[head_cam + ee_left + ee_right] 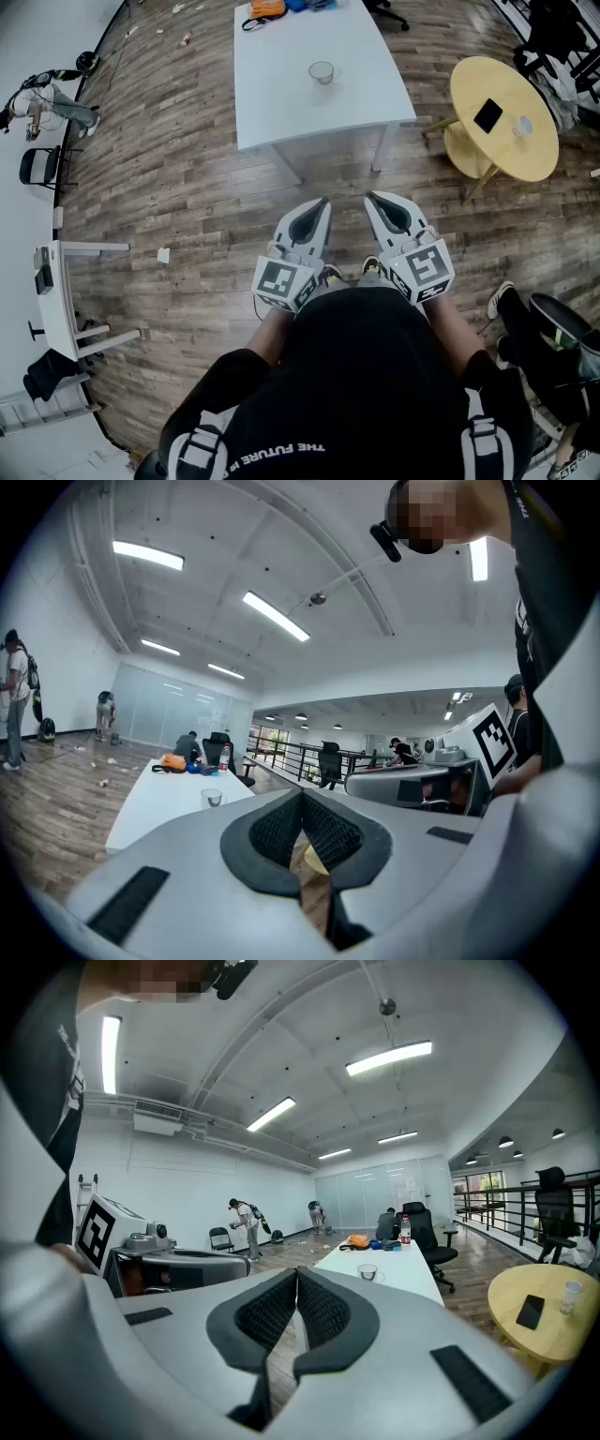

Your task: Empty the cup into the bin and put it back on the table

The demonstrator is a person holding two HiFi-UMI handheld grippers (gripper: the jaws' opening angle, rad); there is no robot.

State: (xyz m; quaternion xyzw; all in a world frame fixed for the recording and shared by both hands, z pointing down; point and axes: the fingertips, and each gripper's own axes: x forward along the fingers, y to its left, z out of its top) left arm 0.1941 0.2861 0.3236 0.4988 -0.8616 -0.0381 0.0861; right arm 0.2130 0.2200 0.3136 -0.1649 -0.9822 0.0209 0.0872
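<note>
Far left, by the wall: a black folding chair [37,167].

Left gripper [322,202]: jaws pressed together with nothing between them, held over the wood floor [187,187] in front of the person's body.

Ahead: a white table [281,94]. The clear glass cup [323,72] stands upright near the table's middle, well apart from both grippers. An orange bag [265,8] lies at the table's far end.

Right gripper [371,197]: jaws closed and empty, just beside the left gripper, tips pointing towards the white table.

Right: a round yellow table [473,84] carrying a black phone [488,115] and a small clear cup [523,125].
</note>
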